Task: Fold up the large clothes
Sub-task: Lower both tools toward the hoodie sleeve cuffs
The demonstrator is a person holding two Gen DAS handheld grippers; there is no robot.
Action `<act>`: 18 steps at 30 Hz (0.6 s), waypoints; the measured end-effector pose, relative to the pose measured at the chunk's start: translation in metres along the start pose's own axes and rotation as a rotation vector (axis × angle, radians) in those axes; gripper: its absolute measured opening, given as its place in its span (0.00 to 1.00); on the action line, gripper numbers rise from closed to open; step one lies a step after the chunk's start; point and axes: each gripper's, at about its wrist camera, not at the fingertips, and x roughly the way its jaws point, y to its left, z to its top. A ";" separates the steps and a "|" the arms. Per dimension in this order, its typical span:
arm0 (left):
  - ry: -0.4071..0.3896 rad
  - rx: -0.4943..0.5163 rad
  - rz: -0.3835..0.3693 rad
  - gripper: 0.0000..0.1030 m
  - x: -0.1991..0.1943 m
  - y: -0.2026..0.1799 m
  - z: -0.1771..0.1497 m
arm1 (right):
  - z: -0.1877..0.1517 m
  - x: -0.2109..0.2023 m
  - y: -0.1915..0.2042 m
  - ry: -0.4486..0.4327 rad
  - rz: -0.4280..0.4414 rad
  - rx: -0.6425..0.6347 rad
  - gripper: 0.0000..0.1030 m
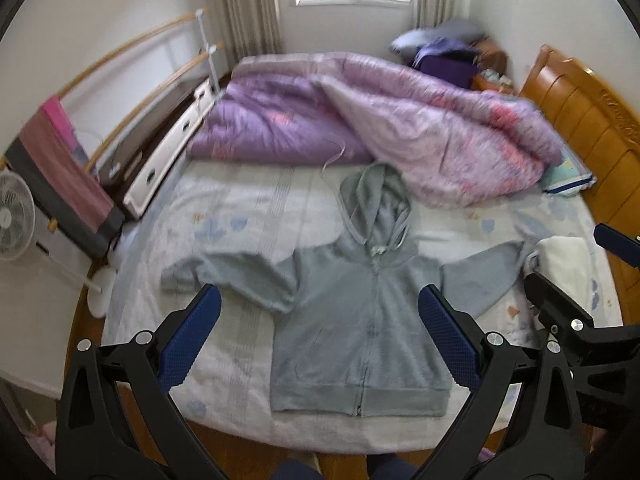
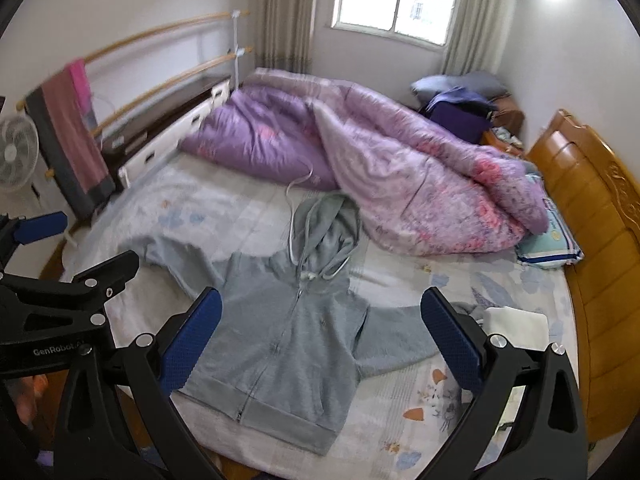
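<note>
Hoodie [image 1: 360, 320] lies flat, zip up, sleeves spread, hem at the near edge of the bed [image 1: 224, 208]. Both my left gripper [image 1: 320, 336] and right gripper [image 2: 320, 336] hover above it, fingers wide apart, empty. I should pinch each sleeve cuff squarely, then fold inward across the chest.

Hoodie [image 1: 352, 336] lies flat on the bed [image 1: 224, 216], front up, hem at near edge, hood [image 1: 376, 200] toward the far side, sleeves spread left and right. Quilt [image 1: 400, 128] heaped behind it across the far half. Pillow [image 1: 568, 178] at the right by the headboard [image 1: 592, 120]. Folded cloth [image 1: 568, 256] just beside the right sleeve end. Fan [image 1: 14, 216] and drying rack [image 1: 120, 52] left of the bed. Both grippers hover above the near edge, apart from the hoodie.
</note>
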 end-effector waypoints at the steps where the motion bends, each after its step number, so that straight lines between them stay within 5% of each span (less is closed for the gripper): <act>1: 0.029 -0.013 0.000 0.95 0.013 0.008 -0.003 | 0.001 0.013 0.003 0.028 0.012 -0.009 0.93; 7: 0.283 -0.093 -0.047 0.95 0.117 0.069 -0.024 | 0.008 0.091 0.053 0.126 -0.007 -0.087 0.93; 11: 0.479 -0.262 -0.154 0.95 0.195 0.140 -0.051 | 0.011 0.153 0.087 0.232 0.027 -0.046 0.93; 18: 0.536 -0.327 -0.143 0.95 0.291 0.259 -0.083 | -0.008 0.261 0.137 0.391 0.042 0.180 0.93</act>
